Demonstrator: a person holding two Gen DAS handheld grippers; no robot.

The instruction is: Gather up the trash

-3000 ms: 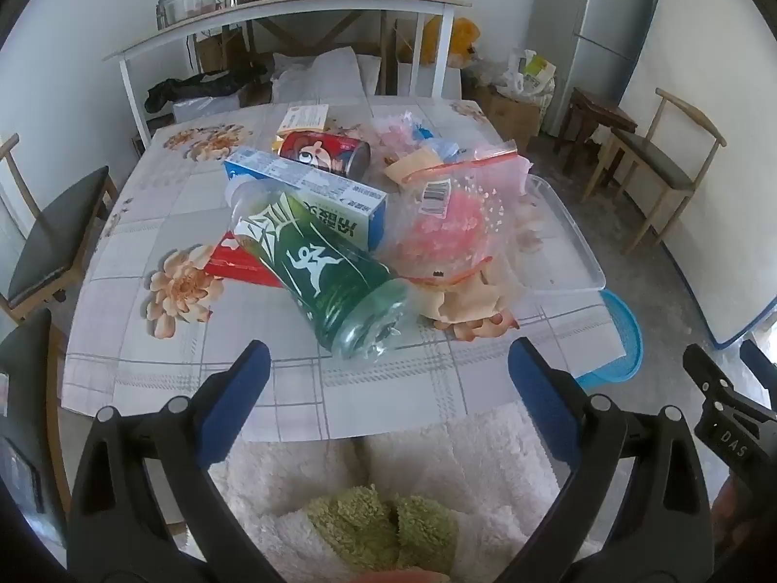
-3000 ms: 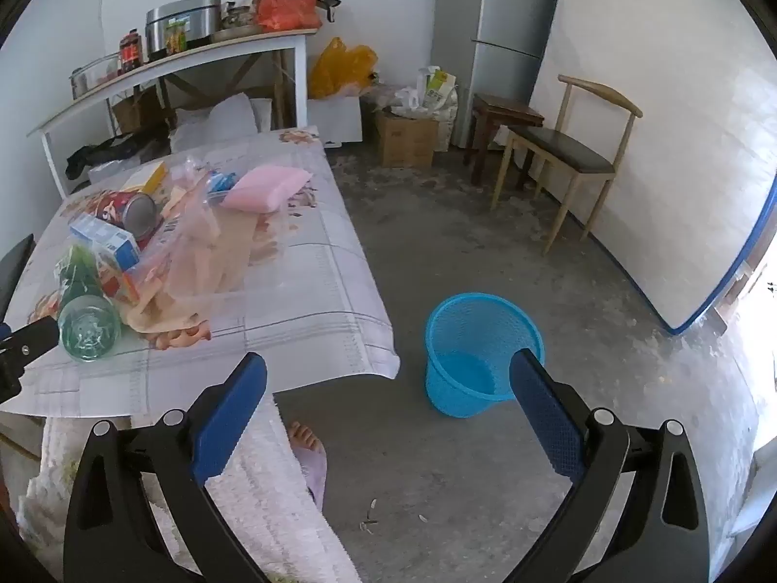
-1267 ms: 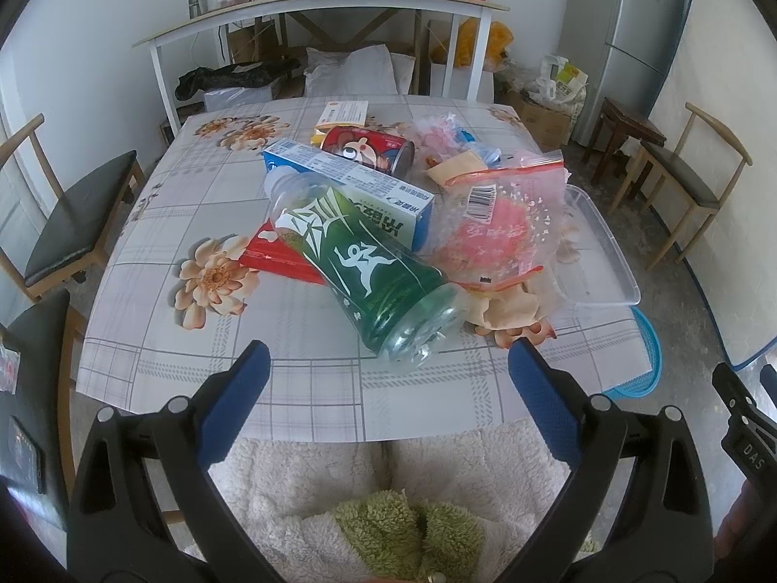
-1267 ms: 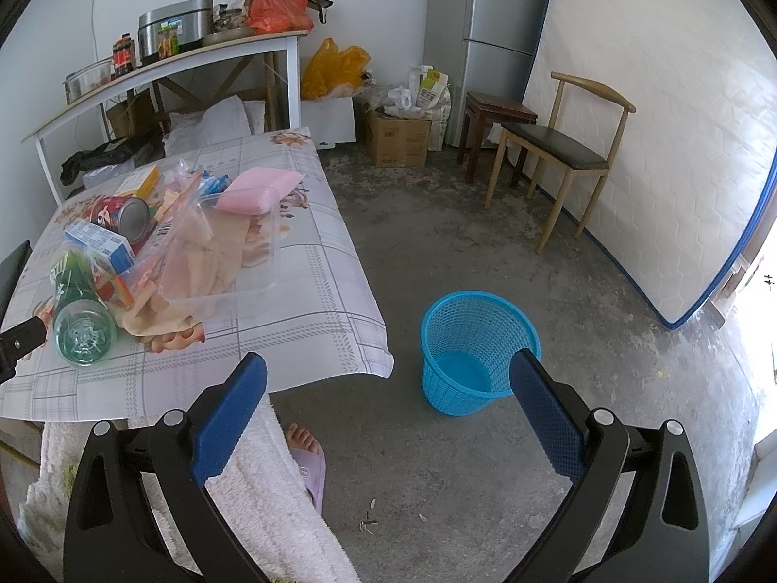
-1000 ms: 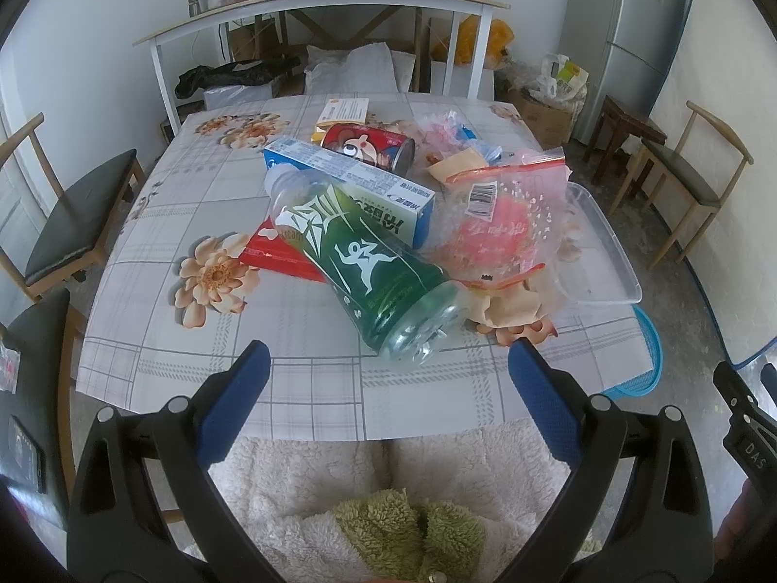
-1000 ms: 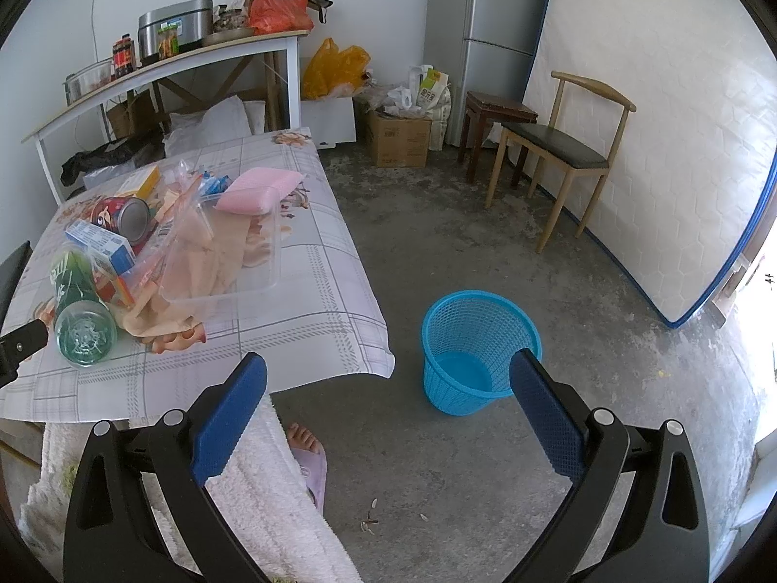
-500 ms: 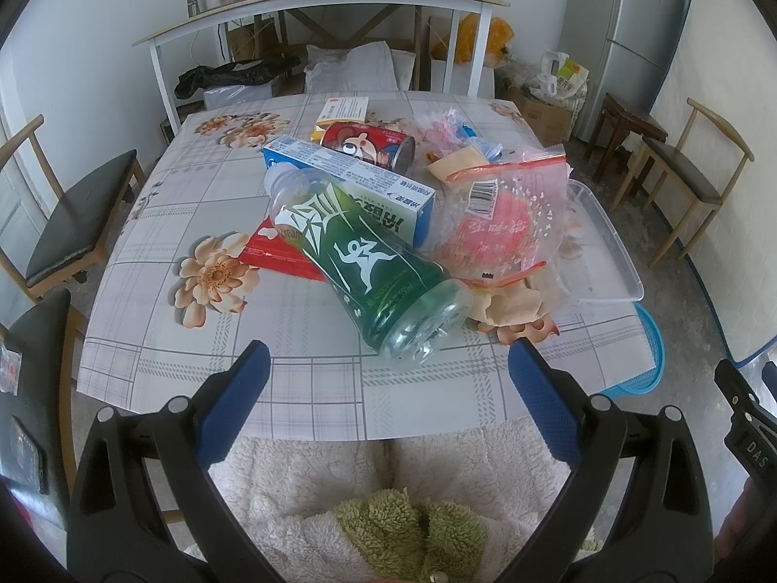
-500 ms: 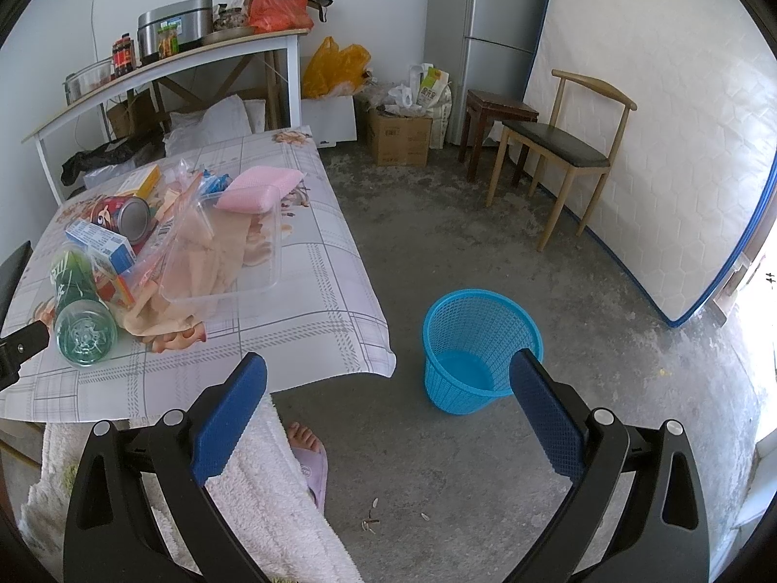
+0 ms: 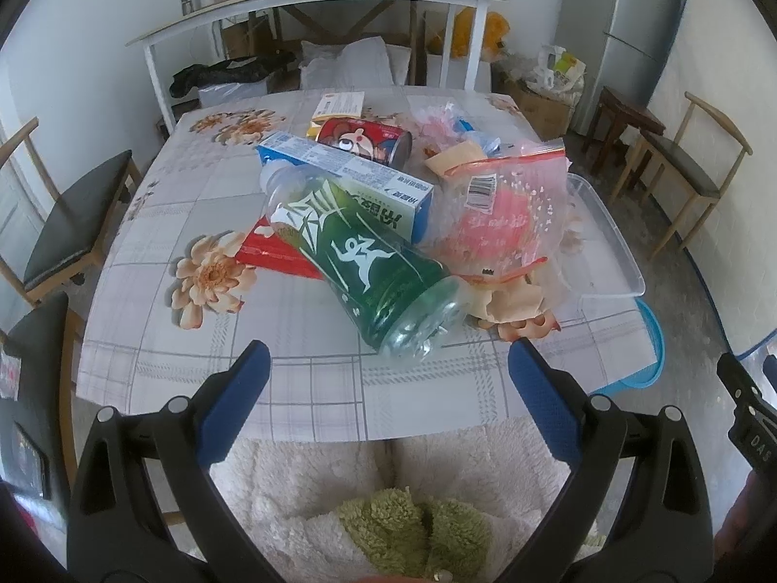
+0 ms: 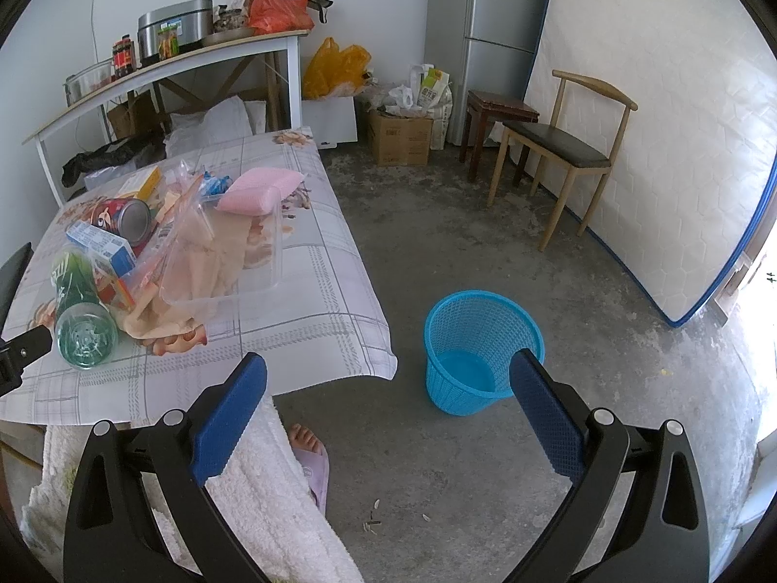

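Note:
A pile of trash lies on the flowered table [image 9: 160, 204]: a green plastic bottle [image 9: 359, 262] on its side, a blue and white carton [image 9: 349, 184], a red can [image 9: 364, 141], a red wrapper [image 9: 272, 252] and a clear zip bag [image 9: 500, 214] with pink contents. My left gripper [image 9: 388, 388] is open and empty, just short of the bottle's base at the table's near edge. My right gripper [image 10: 388, 398] is open and empty above the floor, with the blue mesh bin [image 10: 481, 350] just beyond it. The bottle [image 10: 80, 311] also shows in the right wrist view.
A clear plastic tray [image 9: 612, 252] sits at the table's right edge, a pink sponge [image 10: 257, 189] behind it. Chairs stand left of the table [image 9: 68, 223] and by the right wall [image 10: 563, 145]. A shelf table [image 9: 311, 5], fridge [image 10: 490, 24] and mattress [image 10: 655, 121] line the walls.
Three seconds ago the left gripper looked at the table from further right; it has shifted a little. Over the last second nothing has visibly moved. Both grippers stay open.

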